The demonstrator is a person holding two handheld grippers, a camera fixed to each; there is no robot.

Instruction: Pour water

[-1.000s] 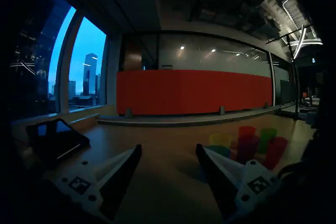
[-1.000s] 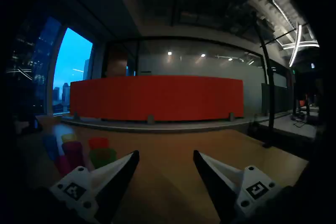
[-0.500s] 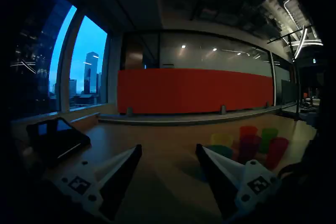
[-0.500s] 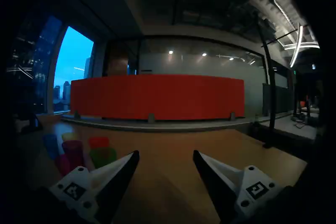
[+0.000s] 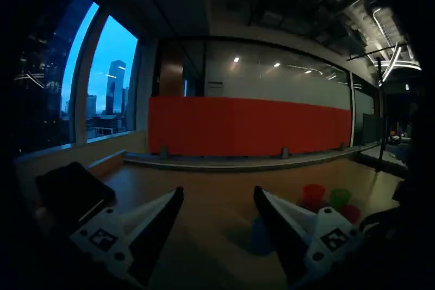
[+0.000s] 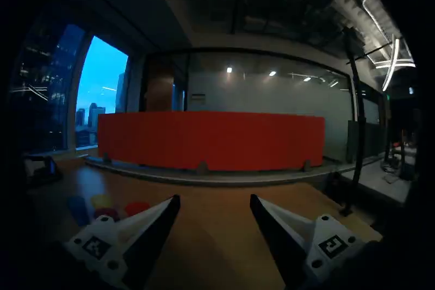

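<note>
On the wooden table (image 5: 217, 219): a cluster of small coloured plastic cups (image 5: 314, 195), both grippers empty.
From my left gripper (image 5: 217, 189) the cups stand at 4 o'clock; from my right gripper (image 6: 215, 197), at 8 o'clock. Both pairs of fingers are spread, gripping nothing. I judge the cups light, thin-walled and easily tipped or crushed: take one at mid-wall, gently. Which holds water I cannot tell.
</note>
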